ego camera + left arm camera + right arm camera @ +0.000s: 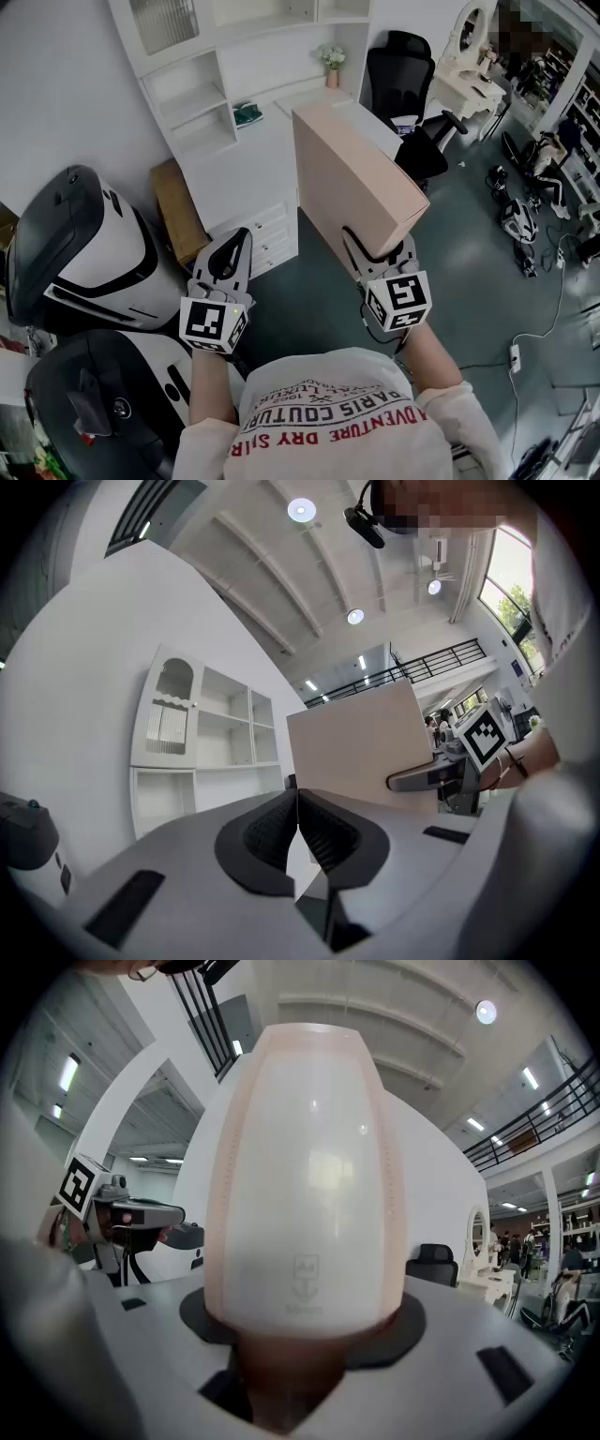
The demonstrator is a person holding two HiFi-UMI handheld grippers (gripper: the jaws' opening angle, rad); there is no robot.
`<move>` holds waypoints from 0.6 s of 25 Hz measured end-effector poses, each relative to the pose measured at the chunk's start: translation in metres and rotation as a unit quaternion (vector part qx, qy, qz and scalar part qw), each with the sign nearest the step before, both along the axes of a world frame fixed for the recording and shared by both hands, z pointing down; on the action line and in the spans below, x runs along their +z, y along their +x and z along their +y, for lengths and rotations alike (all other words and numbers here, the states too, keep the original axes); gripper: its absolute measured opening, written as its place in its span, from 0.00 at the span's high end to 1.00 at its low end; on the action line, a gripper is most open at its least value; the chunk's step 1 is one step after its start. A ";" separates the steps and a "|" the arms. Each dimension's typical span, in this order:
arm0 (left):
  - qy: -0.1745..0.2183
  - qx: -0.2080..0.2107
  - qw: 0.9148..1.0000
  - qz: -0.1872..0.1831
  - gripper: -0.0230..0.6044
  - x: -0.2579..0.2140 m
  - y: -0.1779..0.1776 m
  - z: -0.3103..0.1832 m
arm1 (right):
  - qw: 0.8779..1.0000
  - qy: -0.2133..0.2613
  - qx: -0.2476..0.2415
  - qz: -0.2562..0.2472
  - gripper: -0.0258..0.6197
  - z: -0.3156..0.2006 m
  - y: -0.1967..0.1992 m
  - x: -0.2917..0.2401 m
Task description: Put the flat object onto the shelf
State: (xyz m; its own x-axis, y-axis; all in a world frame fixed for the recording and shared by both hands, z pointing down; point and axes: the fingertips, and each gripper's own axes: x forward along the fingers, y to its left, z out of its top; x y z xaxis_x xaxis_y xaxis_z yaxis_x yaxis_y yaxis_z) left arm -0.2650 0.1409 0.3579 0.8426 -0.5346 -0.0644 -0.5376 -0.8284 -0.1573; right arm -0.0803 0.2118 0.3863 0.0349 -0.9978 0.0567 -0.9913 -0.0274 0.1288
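Head view — flat box point(352, 169) upright, lower edge clamped in right gripper point(380, 244).

Pale pinkish-beige flat rectangular box point(352, 183): narrow edge white. Shelf unit point(202, 103): white. Floor point(469, 272): dark grey-green. Cubes on left claw point(234, 246) and right claw point(377, 246): black-and-white square markers.

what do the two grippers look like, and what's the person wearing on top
The left gripper and right gripper are light grey two-jaw tools with dark ribbed pads. Each carries a white cube with black square markers. The person wears a pale shirt with red lettering.
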 end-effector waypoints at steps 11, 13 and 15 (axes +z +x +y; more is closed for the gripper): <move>-0.001 0.006 1.000 0.005 0.93 0.000 0.008 -0.006 | 1.000 -0.004 -0.006 -0.005 0.52 -0.005 0.004 0.004; -0.002 0.004 1.000 0.007 0.93 0.000 0.009 -0.010 | 1.000 -0.006 -0.013 -0.009 0.51 -0.008 0.005 0.004; -0.005 0.002 1.000 0.007 0.93 0.001 0.011 -0.013 | 1.000 -0.010 -0.016 -0.010 0.50 -0.011 0.007 0.006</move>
State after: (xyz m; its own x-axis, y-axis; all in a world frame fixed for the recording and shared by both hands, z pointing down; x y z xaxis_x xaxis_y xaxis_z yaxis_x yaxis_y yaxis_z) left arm -0.2540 0.1284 0.3588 0.8442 -0.5313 -0.0717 -0.5358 -0.8324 -0.1416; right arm -0.0731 0.2008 0.3927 0.0016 -0.9970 0.0779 -0.9941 0.0069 0.1087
